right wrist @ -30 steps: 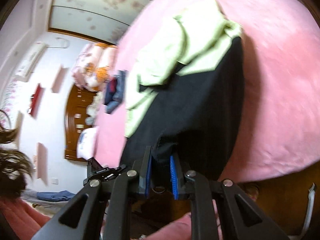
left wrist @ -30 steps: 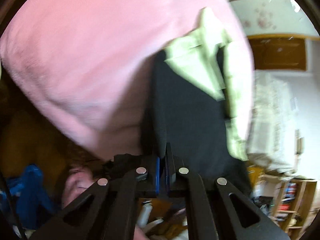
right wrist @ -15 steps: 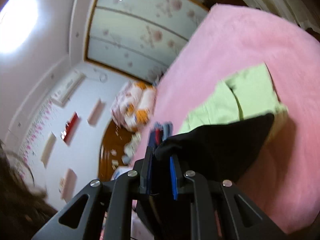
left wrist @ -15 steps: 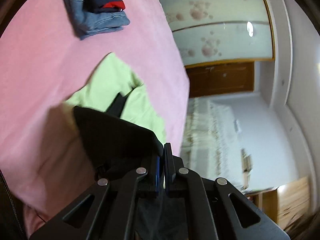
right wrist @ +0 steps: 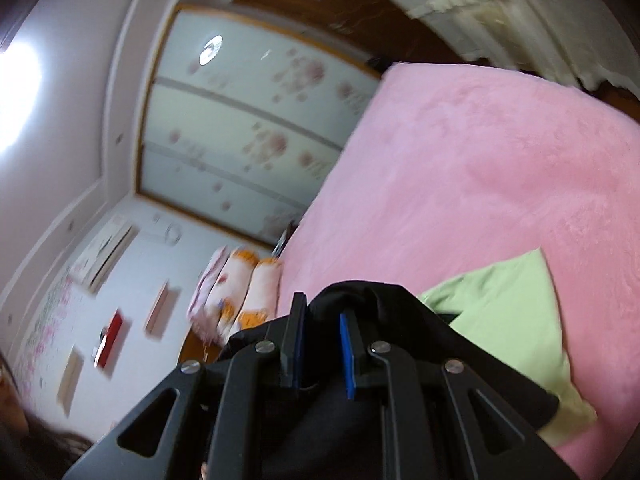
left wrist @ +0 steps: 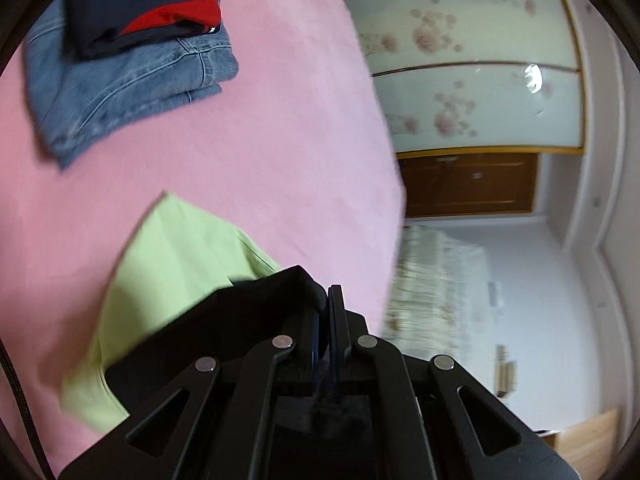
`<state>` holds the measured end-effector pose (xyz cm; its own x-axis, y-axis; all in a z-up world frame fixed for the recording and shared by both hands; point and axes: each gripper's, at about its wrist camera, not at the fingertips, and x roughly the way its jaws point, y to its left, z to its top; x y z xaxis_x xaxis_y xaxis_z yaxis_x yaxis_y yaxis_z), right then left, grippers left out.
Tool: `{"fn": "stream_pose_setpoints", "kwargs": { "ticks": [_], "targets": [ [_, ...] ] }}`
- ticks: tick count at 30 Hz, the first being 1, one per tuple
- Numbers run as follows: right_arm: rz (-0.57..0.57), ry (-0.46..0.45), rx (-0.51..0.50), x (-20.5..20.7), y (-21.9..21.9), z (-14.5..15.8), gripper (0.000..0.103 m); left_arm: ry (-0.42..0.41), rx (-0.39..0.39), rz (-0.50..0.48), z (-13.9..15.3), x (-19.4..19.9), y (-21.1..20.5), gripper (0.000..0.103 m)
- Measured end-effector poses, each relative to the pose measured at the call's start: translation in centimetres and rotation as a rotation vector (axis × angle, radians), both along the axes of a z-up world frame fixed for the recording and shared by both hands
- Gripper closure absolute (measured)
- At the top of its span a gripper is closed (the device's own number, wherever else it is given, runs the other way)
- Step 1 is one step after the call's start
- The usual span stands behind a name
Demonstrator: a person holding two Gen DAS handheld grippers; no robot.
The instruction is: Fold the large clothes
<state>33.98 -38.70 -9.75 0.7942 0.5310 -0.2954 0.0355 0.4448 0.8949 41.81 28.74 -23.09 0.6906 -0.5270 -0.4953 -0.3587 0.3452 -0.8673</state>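
On pink bed [left wrist: 280, 128]: one black-green garment [left wrist: 176, 264], both grippers' jaws pinching it; two folded clothes [left wrist: 124, 64].

One black-and-green garment [left wrist: 168, 264] lies on one pink bed [left wrist: 280, 120]. Two folded items sit in one stack: one pair of jeans [left wrist: 120, 92] with one dark top [left wrist: 140, 4] on it. Two grippers show, one per view [left wrist: 325, 312] [right wrist: 322, 320]. Three patterned pillows [right wrist: 236, 292] line the headboard end.
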Motion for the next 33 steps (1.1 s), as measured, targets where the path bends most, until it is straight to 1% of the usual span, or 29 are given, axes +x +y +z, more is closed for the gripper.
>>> {"fn": "stream_pose_setpoints", "kwargs": {
  "ticks": [3, 6, 7, 9, 10, 11, 12, 13, 15, 16, 17, 18, 20, 23, 25, 27, 28, 30, 32, 33],
  "targets": [
    [-0.083, 0.063, 0.009, 3.2, -1.3, -4.3, 0.089, 0.064, 0.032, 0.008, -2.8, 2.5, 0.1, 0.102],
    [-0.136, 0.174, -0.005, 5.9, -2.3, -9.1, 0.088, 0.137, 0.087, 0.004, -5.4, 4.9, -0.1, 0.101],
    [-0.154, 0.226, -0.026, 6.6, -2.6, -10.7, 0.088, 0.164, 0.109, 0.001, -6.2, 5.6, -0.2, 0.101],
    [-0.154, 0.32, -0.074, 8.1, -2.8, -13.6, 0.088, 0.19, 0.129, -0.006, -7.4, 6.7, -0.7, 0.101],
    [-0.143, 0.351, -0.1, 8.5, -2.6, -14.3, 0.086, 0.209, 0.146, -0.01, -7.7, 7.3, -1.0, 0.101],
    [-0.131, 0.39, -0.138, 9.0, -2.5, -14.9, 0.085, 0.23, 0.177, -0.016, -7.9, 7.8, -1.3, 0.097],
    [-0.122, 0.425, -0.17, 9.4, -2.3, -15.5, 0.085, 0.261, 0.227, -0.028, -7.9, 8.6, -1.6, 0.092],
    [-0.107, 0.444, -0.192, 9.8, -2.2, -15.8, 0.084, 0.276, 0.249, -0.042, -7.8, 9.1, -1.9, 0.088],
    [-0.072, 0.467, -0.226, 10.5, -2.1, -15.7, 0.079, 0.284, 0.274, -0.056, -7.5, 9.6, -2.5, 0.07],
    [-0.05, 0.47, -0.251, 10.8, -2.0, -15.2, 0.072, 0.286, 0.284, -0.052, -7.0, 9.6, -2.8, 0.064],
    [-0.026, 0.462, -0.286, 11.1, -1.8, -14.5, 0.063, 0.28, 0.304, -0.05, -6.4, 9.6, -3.0, 0.053],
    [-0.004, 0.456, -0.324, 11.3, -1.5, -13.8, 0.058, 0.271, 0.33, -0.046, -5.7, 9.5, -3.3, 0.045],
    [0.046, 0.444, -0.405, 11.0, -0.7, -12.3, 0.04, 0.224, 0.388, -0.036, -3.6, 8.7, -3.7, 0.038],
    [0.146, 0.398, -0.593, 10.3, 0.6, -9.4, 0.035, 0.17, 0.448, -0.053, -0.9, 7.3, -3.8, 0.018],
    [0.207, 0.397, -0.677, 9.3, 1.1, -8.5, 0.034, 0.18, 0.515, -0.074, 0.3, 6.0, -3.9, 0.016],
    [0.264, 0.418, -0.716, 7.8, 1.4, -8.5, 0.034, 0.234, 0.576, -0.111, 0.4, 4.8, -4.0, 0.016],
    [0.293, 0.435, -0.722, 6.8, 1.5, -8.6, 0.034, 0.269, 0.601, -0.135, 0.1, 4.0, -4.1, 0.016],
    [0.325, 0.467, -0.721, 4.7, 1.6, -9.0, 0.034, 0.312, 0.613, -0.175, -0.8, 2.5, -4.2, 0.016],
    [0.322, 0.512, -0.698, 2.1, 1.4, -10.2, 0.034, 0.35, 0.624, -0.214, -1.9, 1.2, -4.6, 0.016],
    [0.314, 0.538, -0.681, 1.1, 1.1, -10.7, 0.034, 0.379, 0.626, -0.24, -3.1, 0.1, -4.5, 0.016]
  ]
}}
